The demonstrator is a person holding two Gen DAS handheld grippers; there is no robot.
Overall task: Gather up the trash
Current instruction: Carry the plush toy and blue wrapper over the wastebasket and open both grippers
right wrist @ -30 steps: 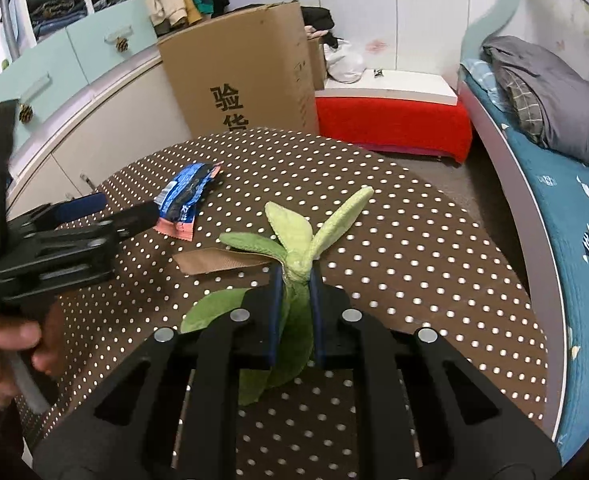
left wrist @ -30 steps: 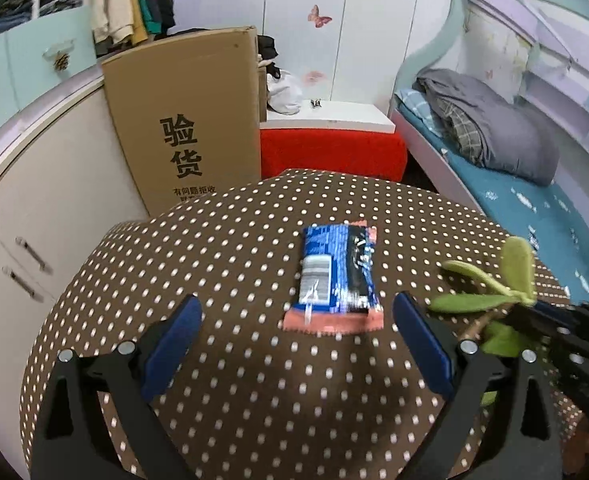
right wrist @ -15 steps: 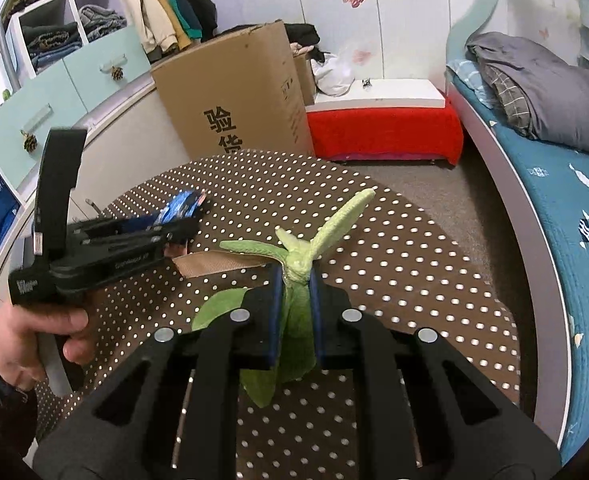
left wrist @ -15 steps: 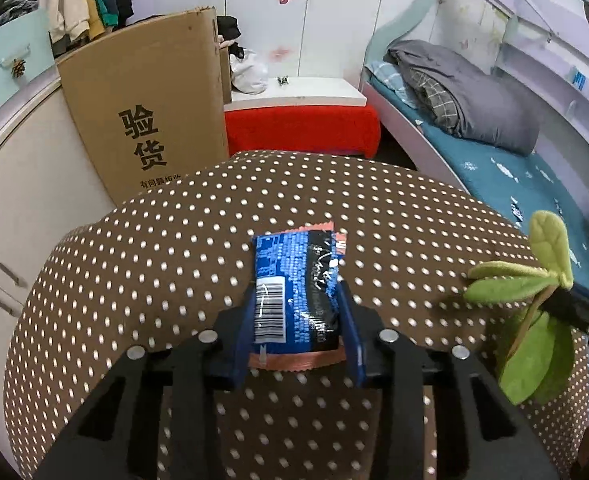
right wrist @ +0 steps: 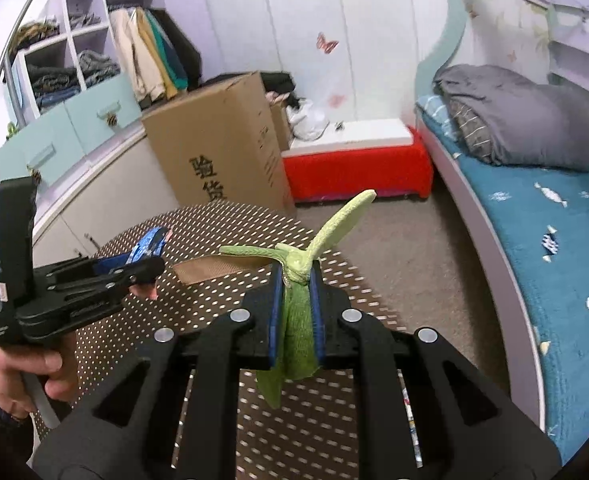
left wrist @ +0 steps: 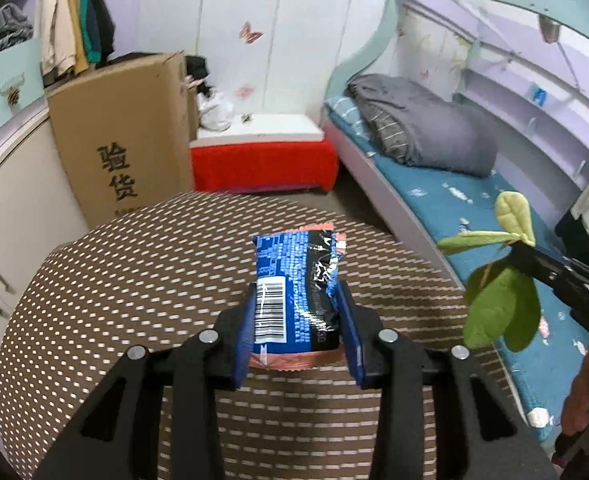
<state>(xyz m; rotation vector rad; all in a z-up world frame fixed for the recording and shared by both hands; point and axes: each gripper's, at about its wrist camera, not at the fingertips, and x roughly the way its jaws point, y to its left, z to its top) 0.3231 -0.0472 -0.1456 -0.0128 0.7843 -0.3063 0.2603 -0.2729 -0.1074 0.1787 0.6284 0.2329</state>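
Observation:
My left gripper (left wrist: 296, 312) is shut on a blue snack wrapper (left wrist: 294, 292) with a barcode and pink sealed ends, held clear above the round brown dotted table (left wrist: 134, 280). In the right wrist view the same left gripper (right wrist: 150, 268) shows side on with the wrapper (right wrist: 150, 242) sticking out of it, a hand on its handle. My right gripper (right wrist: 296, 284) is shut on a green leafy sprig (right wrist: 298, 320) with a brown tan strip (right wrist: 210, 270) hanging off it, lifted above the table (right wrist: 222, 232). That sprig (left wrist: 498, 304) also appears at the right of the left wrist view.
A tall cardboard box (left wrist: 122, 140) stands beyond the table beside cream cabinets (left wrist: 10, 208). A red bench with a white top (left wrist: 262, 160) sits at the back wall. A bed with a blue sheet and grey blanket (left wrist: 426, 136) runs along the right. Carpet floor (right wrist: 434, 264) lies between.
My left gripper's jaws went from wide open around the wrapper on the table to shut on it, then lifted it. Both grippers have risen; the table looks lower and farther.

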